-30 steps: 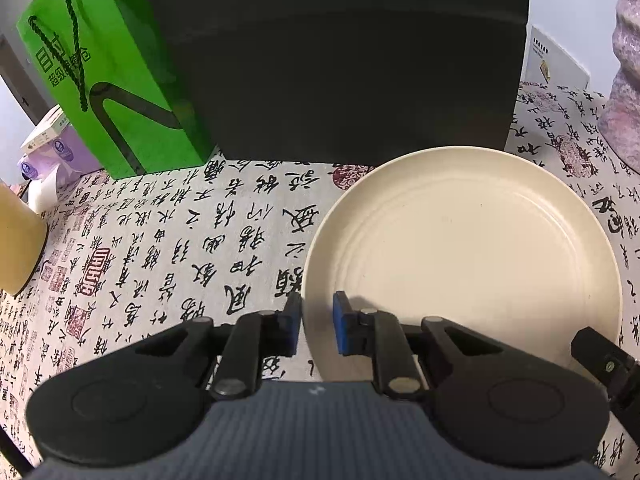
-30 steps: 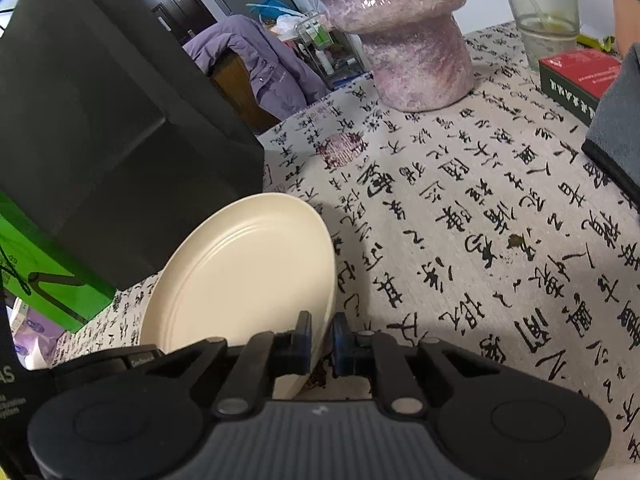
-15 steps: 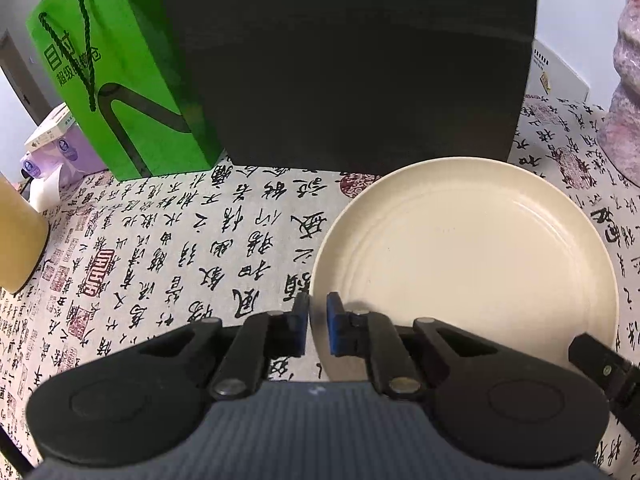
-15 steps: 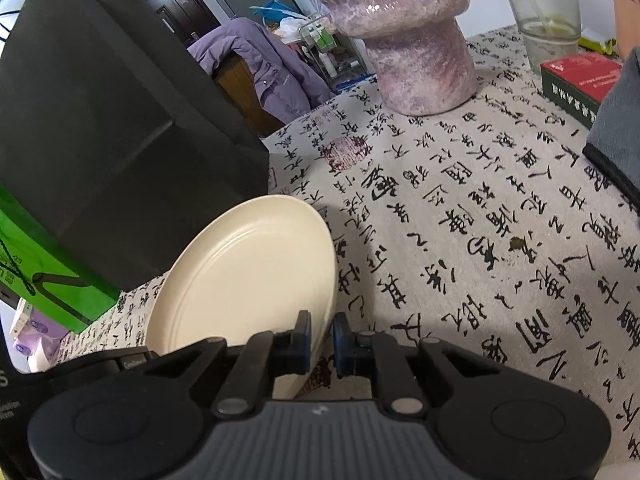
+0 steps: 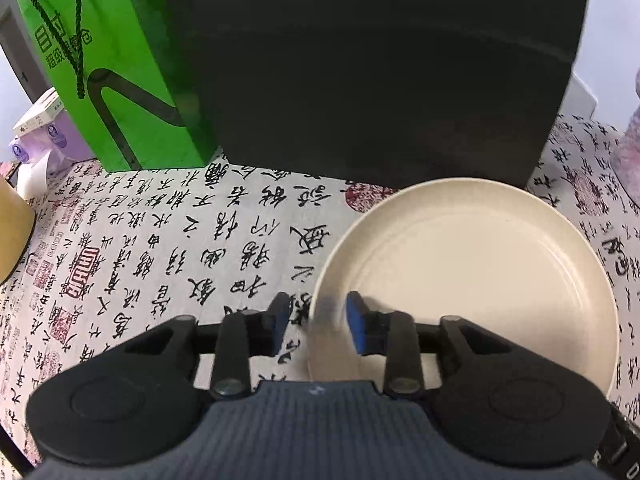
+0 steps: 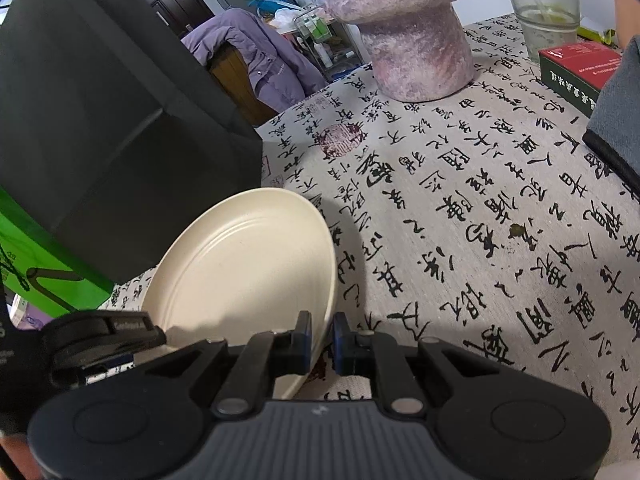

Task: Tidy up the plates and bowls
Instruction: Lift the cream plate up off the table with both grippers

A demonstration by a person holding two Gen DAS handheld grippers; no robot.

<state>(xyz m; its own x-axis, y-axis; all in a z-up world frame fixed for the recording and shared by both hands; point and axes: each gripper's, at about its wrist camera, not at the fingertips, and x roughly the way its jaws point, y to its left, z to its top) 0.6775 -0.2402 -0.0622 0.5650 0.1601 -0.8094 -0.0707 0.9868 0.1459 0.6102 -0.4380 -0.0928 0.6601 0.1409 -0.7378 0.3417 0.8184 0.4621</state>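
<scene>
A cream plate [image 5: 460,280] is held tilted above the calligraphy-print tablecloth [image 5: 160,248]. My left gripper [image 5: 316,320] straddles the plate's near-left rim and its jaws are opening; the blue pads stand apart with gaps to the rim. In the right wrist view the same plate [image 6: 248,264] rises leftward from my right gripper [image 6: 322,336], which is shut on the plate's lower right rim. The left gripper's finger [image 6: 108,332] shows at the plate's left edge there.
A big black box [image 5: 360,60] and a green paper bag [image 5: 112,60] stand just behind the plate. A pink stone-like vase [image 6: 400,28], a glass of water [image 6: 544,8], a red-topped box [image 6: 576,68] and a grey cloth [image 6: 624,120] sit to the right.
The left gripper's jaws closed tighter on the plate's rim, then spread apart and let go of it. The right gripper stayed clamped on the plate without moving.
</scene>
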